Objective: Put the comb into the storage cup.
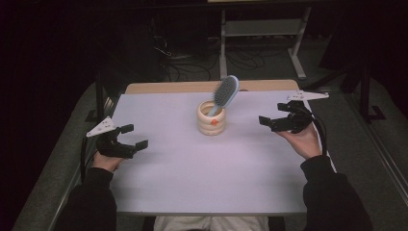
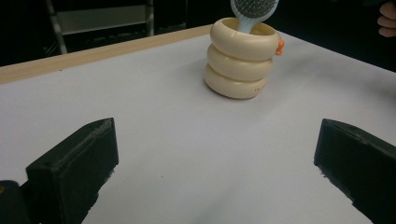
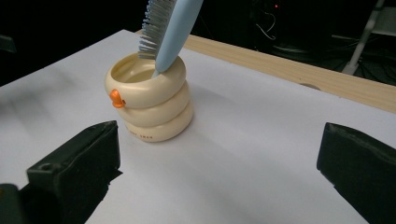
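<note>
1. Dark room all round, with a white table (image 1: 202, 168) lit in the middle and a wooden strip along its far edge.
2. Near the far middle of the table stands a cream holder (image 1: 211, 118) shaped like three stacked rings, with a small orange knob on its near side.
3. A pale blue hairbrush (image 1: 224, 94) stands in it, handle down, head leaning up and to the right, resting on the rim.
4. The hairbrush looks light and stiff; its smooth plastic back may slip, and the bristles would give under a pinch. My judgement: take it by the neck just above the rim, across the narrow sides.
5. The holder looks light enough to tip if the brush drags on it, so steadying it could help.
6. The left gripper (image 1: 129, 137) hovers near left, well apart from the holder, jaws wide and empty.
7. The right gripper (image 1: 274, 120) hovers right of the holder, jaws wide, holding nothing.
</note>
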`<control>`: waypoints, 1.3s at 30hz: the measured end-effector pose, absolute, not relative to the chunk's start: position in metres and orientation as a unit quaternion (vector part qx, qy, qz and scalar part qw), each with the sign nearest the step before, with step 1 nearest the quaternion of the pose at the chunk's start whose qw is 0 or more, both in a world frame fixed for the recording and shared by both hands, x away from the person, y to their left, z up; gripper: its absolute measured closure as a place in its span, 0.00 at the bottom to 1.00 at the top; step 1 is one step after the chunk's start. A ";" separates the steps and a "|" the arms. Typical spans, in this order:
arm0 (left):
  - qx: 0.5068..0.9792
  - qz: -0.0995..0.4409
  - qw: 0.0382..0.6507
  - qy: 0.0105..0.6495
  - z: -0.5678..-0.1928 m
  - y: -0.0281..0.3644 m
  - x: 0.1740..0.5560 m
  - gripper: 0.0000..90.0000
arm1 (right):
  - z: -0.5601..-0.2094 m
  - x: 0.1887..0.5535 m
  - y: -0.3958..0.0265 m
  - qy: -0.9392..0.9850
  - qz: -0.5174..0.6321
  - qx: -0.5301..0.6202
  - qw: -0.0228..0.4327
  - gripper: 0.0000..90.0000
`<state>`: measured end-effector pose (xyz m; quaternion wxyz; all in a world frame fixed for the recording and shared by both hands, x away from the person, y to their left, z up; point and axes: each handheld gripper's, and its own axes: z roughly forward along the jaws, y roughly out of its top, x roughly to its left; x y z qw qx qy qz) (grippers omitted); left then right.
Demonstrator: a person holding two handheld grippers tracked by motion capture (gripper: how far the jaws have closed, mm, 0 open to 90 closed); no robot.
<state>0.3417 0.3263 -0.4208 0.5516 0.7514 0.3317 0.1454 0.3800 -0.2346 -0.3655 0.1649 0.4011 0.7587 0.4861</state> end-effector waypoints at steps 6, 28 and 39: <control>0.751 0.144 0.552 0.333 -0.421 0.326 0.341 0.00 | -0.366 0.373 -0.239 0.759 0.486 0.400 0.170 0.00; 0.748 0.157 0.550 0.337 -0.422 0.329 0.338 0.00 | -0.379 0.347 -0.266 0.744 0.493 0.416 0.176 0.00; 0.747 0.157 0.543 0.350 -0.426 0.335 0.339 0.00 | -0.392 0.333 -0.274 0.743 0.490 0.422 0.172 0.00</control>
